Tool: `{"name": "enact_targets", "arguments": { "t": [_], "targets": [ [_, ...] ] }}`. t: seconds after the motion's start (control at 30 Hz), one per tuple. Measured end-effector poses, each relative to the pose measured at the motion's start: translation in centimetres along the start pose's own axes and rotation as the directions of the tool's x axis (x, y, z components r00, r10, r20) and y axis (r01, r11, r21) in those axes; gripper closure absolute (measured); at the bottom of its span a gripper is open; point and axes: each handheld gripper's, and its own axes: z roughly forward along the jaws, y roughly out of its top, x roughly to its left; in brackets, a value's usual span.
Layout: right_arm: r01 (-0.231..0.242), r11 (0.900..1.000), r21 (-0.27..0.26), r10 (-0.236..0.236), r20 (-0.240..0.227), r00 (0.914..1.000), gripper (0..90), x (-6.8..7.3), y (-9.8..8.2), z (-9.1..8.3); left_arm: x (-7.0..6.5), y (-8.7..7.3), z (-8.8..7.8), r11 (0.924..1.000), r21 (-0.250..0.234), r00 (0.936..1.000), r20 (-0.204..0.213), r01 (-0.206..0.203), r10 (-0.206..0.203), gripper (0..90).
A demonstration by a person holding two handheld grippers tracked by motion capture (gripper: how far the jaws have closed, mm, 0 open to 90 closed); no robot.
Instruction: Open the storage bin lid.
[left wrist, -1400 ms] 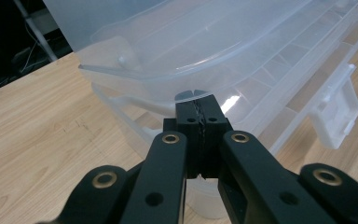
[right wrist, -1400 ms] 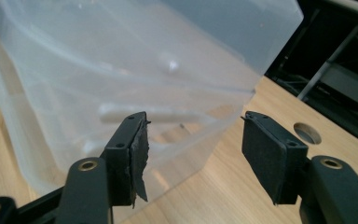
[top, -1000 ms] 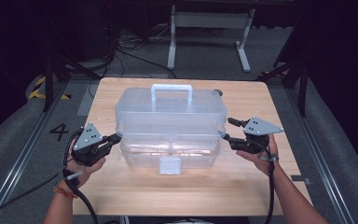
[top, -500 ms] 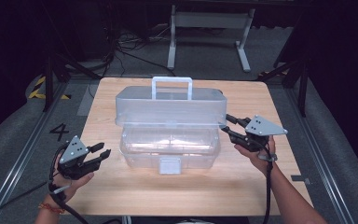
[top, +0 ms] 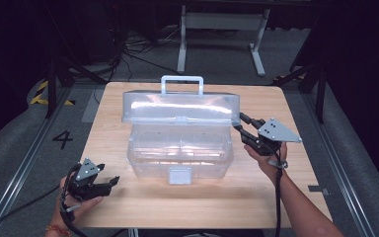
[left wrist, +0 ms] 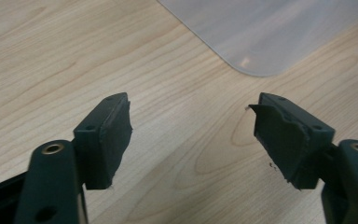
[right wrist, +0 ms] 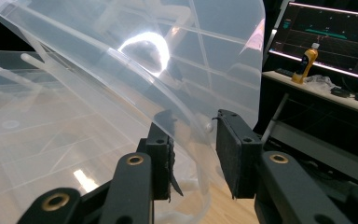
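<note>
- High view: the clear box (top: 180, 153) stands mid-surface (top: 296, 197), its lid (top: 180, 106) raised by the right gripper (top: 241, 123).
- Left gripper view: the left gripper (left wrist: 191, 128) has wide, empty jaws.
- Right gripper view: narrow jaws straddle the lid's edge; lifting should be slow, probably.

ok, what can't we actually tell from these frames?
- Whether the right gripper pinches the lid: in the right gripper view a gap shows beside the clear edge; in the high view it is too small.
- Box contents: glare on the clear plastic.
- Box in the left gripper view: one corner, rest cut off by the frame edge.
</note>
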Motion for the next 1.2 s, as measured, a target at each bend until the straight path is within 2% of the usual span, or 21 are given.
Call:
{"name": "enact_targets", "arguments": {
  "t": [0.03,0.1,0.17,0.2,0.27,0.37,0.4,0.53,0.6,0.77,0.93,1.07,1.2],
  "targets": [
    [0.000,1.000,0.000,0.000,0.000,1.0000,67.9,0.0,0.0,0.0,-0.1,0.0,0.1,0.9999,0.008,1.0000,0.001,-0.006,0.006,27.2],
    [0.010,1.000,-0.006,-0.010,0.021,0.9997,68.8,0.0,0.2,0.2,-0.1,-0.3,0.5,0.9996,-0.006,0.9996,-0.005,0.027,-0.027,21.9],
    [0.014,1.000,-0.007,-0.014,0.029,0.9995,69.1,0.0,0.3,0.2,0.0,-0.4,0.6,0.9995,-0.004,0.9995,-0.008,0.032,-0.032,21.8],
    [0.012,1.000,-0.007,-0.012,0.042,0.9990,69.9,0.1,0.4,0.3,0.1,-0.6,0.9,0.9984,-0.004,0.9982,-0.021,0.057,-0.057,21.2],
    [0.012,1.000,-0.012,-0.011,0.051,0.9986,70.1,0.1,0.5,0.4,0.1,-0.7,1.0,0.9977,0.003,0.9974,-0.023,0.068,-0.068,20.7],
    [-0.006,1.000,-0.020,0.007,0.065,0.9979,71.1,-0.1,0.7,0.7,0.0,-0.9,1.3,0.9978,0.027,0.9976,-0.035,0.060,-0.060,19.9],
    [-0.006,1.000,-0.020,0.007,0.065,0.9979,71.1,-0.1,0.7,0.7,0.0,-0.9,1.3,0.9986,0.028,0.9981,-0.044,0.044,-0.043,19.9],
    [-0.018,0.999,-0.045,0.022,0.099,0.9949,72.4,0.0,0.9,1.2,-0.1,-1.0,1.4,0.9984,0.024,0.9981,-0.037,0.051,-0.050,21.0],
    [-0.022,0.998,-0.051,0.027,0.111,0.9935,72.9,-0.1,1.1,1.4,-0.1,-1.1,1.7,0.9986,0.035,0.9988,-0.031,0.039,-0.038,21.7],
    [-0.006,0.999,-0.054,0.013,0.141,0.9900,74.7,-0.3,1.4,1.8,0.0,-1.0,2.0,0.9984,0.045,0.9990,-0.031,0.033,-0.032,21.7],
    [-0.010,0.998,-0.060,0.021,0.176,0.9841,76.3,-0.3,1.7,2.3,0.4,-1.0,2.1,0.9972,0.050,0.9981,-0.027,0.056,-0.055,19.9],
    [-0.035,0.997,-0.067,0.047,0.188,0.9810,77.2,-0.5,2.0,2.7,0.6,-1.0,2.2,0.9935,0.054,0.9950,-0.009,0.100,-0.099,18.2],
    [-0.065,0.995,-0.071,0.078,0.190,0.9787,77.9,-1.0,2.3,3.2,0.6,-0.9,2.2,0.9941,0.059,0.9958,-0.015,0.091,-0.090,17.4]
  ]
}}
